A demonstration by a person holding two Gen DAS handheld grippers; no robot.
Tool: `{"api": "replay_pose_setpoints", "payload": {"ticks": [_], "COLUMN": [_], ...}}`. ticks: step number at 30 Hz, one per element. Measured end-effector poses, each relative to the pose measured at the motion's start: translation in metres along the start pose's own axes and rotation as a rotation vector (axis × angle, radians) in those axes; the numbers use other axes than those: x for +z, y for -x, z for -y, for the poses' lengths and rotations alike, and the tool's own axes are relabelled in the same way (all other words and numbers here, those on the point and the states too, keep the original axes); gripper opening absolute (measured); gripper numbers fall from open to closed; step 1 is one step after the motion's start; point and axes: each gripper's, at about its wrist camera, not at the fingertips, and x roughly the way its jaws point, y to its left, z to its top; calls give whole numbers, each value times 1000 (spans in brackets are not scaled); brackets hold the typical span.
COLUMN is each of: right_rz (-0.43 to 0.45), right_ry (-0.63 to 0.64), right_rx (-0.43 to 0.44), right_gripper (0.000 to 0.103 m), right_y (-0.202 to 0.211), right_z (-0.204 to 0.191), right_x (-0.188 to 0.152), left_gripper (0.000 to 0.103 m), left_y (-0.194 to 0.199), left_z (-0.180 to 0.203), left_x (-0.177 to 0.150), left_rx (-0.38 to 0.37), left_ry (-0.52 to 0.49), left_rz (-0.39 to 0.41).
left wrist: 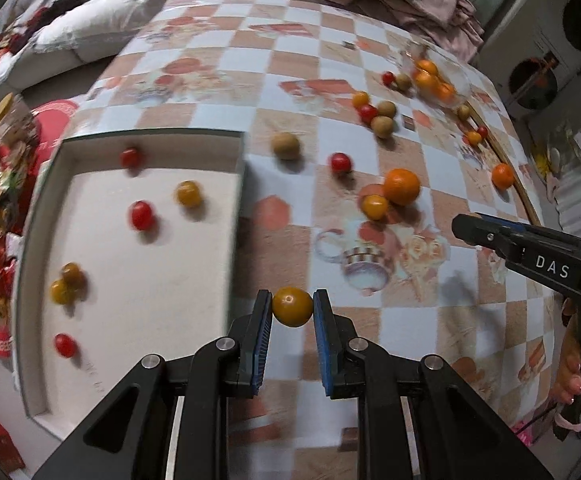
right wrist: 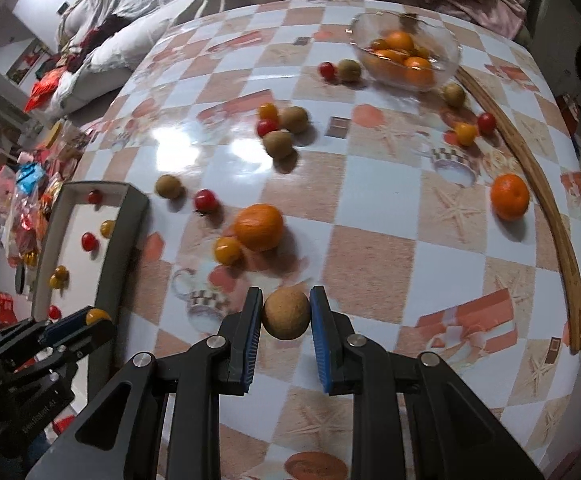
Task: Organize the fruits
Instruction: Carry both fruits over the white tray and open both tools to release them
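My left gripper (left wrist: 292,307) is shut on a yellow cherry tomato (left wrist: 292,306), held just right of the white tray's (left wrist: 239,216) right wall. The tray holds several red and yellow cherry tomatoes (left wrist: 141,215). My right gripper (right wrist: 285,318) is shut on a brown round fruit (right wrist: 285,318) above the checkered table. It also shows in the left wrist view (left wrist: 466,229) at right. The left gripper shows in the right wrist view (right wrist: 90,322) with its tomato (right wrist: 97,315). An orange (right wrist: 258,227), more tomatoes and brown fruits (right wrist: 278,144) lie loose on the table.
A glass bowl (right wrist: 446,62) with oranges stands at the far right. Another orange (right wrist: 509,197) lies beside a curved wooden strip (right wrist: 546,200) along the right edge. Pillows and snack bags lie left of the table, clothes behind it.
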Motion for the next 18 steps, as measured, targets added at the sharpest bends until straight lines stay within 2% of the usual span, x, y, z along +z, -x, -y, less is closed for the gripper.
{"api": "replay_pose_setpoints", "payload": {"ticks": [8, 18], "right_rz": [-14, -51], "right_ry": [89, 257], "right_rx": [40, 125], "right_gripper": [26, 26], "right_y": [-7, -28], "right_z": [-54, -149], "right_x": [3, 10], "left_gripper": [22, 22], "left_y": [11, 8], "left_z": [-49, -108], "left_x": [-16, -43], "left_rx": [42, 94], "left_ry": [84, 200], "left_rz": [10, -6]}}
